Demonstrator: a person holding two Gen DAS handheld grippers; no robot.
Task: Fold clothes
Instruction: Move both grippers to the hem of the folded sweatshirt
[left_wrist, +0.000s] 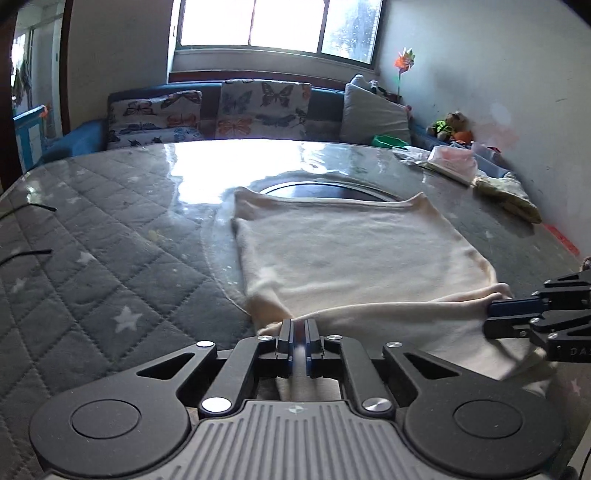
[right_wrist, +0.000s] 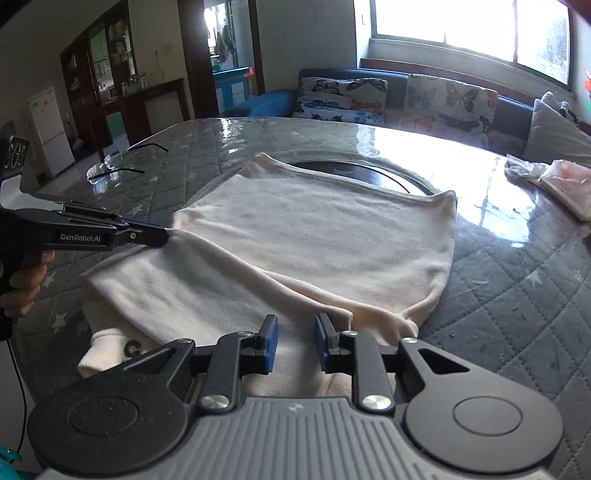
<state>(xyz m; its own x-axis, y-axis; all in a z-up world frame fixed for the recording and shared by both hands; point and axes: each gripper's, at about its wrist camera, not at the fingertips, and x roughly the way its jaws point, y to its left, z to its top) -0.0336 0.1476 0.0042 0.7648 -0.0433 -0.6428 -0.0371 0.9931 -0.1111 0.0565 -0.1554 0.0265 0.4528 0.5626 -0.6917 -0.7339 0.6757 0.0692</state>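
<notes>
A cream garment (left_wrist: 354, 254) lies spread on the grey quilted table (left_wrist: 110, 258), its near part folded over. My left gripper (left_wrist: 298, 332) is shut on the garment's folded edge at its near left side; in the right wrist view it (right_wrist: 166, 234) pinches the cloth (right_wrist: 295, 240) at the left. My right gripper (right_wrist: 294, 332) is open, its blue pads either side of the cloth's near edge, holding nothing. In the left wrist view it (left_wrist: 491, 317) sits at the garment's right end.
A dark round inset (left_wrist: 325, 190) lies beyond the garment. Glasses (right_wrist: 110, 166) rest at the table's left. Plastic-wrapped packets (left_wrist: 454, 162) and a yellowish cloth (left_wrist: 509, 192) sit at the far right. A sofa with butterfly cushions (left_wrist: 258, 107) stands behind the table.
</notes>
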